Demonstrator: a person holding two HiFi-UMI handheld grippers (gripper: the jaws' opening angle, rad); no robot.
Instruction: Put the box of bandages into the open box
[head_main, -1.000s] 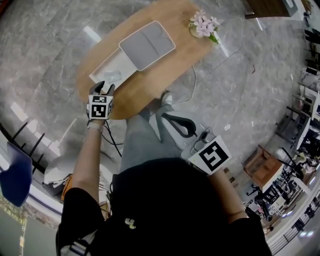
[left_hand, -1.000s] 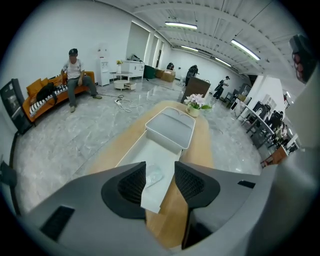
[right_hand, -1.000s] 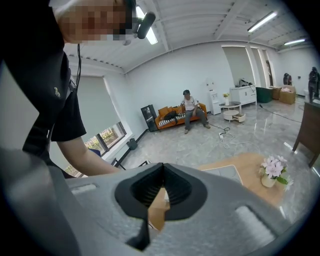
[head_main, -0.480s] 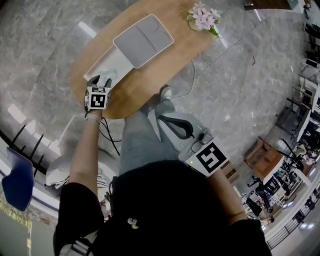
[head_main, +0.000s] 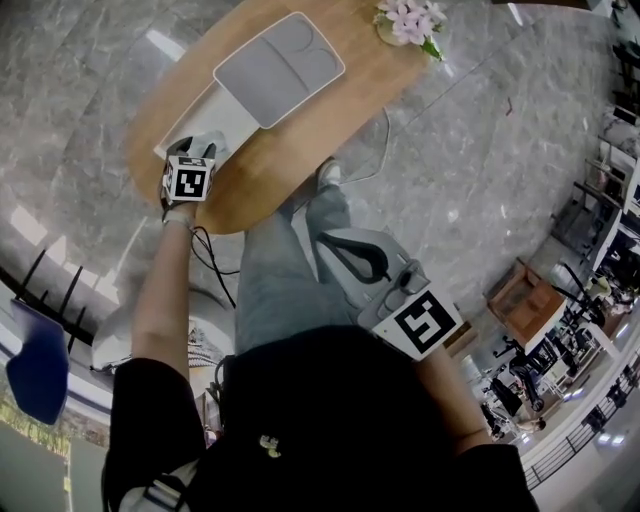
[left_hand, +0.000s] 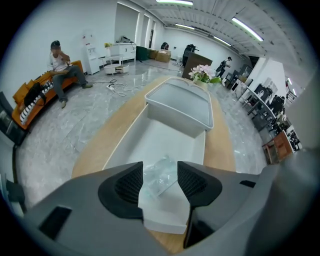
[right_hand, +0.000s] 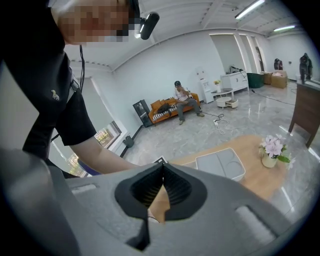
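Observation:
The white open box (left_hand: 172, 137) lies lengthwise on the wooden table (left_hand: 222, 150), with its lid (left_hand: 181, 106) propped over the far end. In the head view the open box (head_main: 222, 112) and lid (head_main: 278, 68) sit at the table's left. A small clear-wrapped box of bandages (left_hand: 160, 176) rests inside the open box at its near end. My left gripper (left_hand: 159, 184) hovers over it, open, the pads (left_hand: 131, 184) apart from the wrapping. The left gripper (head_main: 196, 150) is over the box's near end. My right gripper (right_hand: 163, 167) is shut and empty, held low beside the person's leg (head_main: 345, 250).
A vase of pink flowers (head_main: 408, 20) stands at the table's far end, behind the lid (left_hand: 202, 74). A cable (head_main: 385, 160) trails over the marble floor by the table. A person sits on an orange sofa (left_hand: 59, 62) far left. A blue chair (head_main: 35, 360) stands near left.
My left gripper has moved a little forward over the open box's near end. The right gripper has stayed by the person's side.

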